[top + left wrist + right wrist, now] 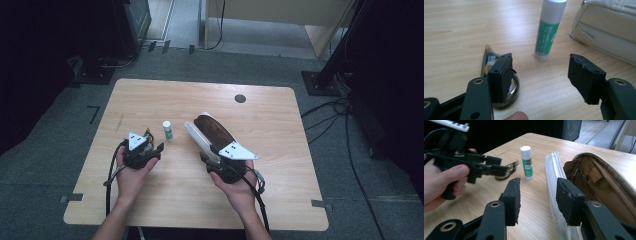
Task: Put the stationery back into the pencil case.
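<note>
Left gripper (152, 146) jaws apart, empty, over small dark-and-yellow object (489, 58) half hidden behind jaw, glue stick (167, 130) upright just beside, right gripper (537, 200) parted at open pencil case (212, 131) edge, grip unclear.

Bench (150, 100): pale wood grain, with one dark round spot (240, 98) near the far edge. Glue stick (549, 27): white cap and base, green label band with white print; pouch (596, 182): cream-white outside, brown lining. Small flat item (507, 171) by the glue stick: yellow, black and silvery; both grippers' fingers (569, 200) black, top plates (237, 151) pale grey.
</note>
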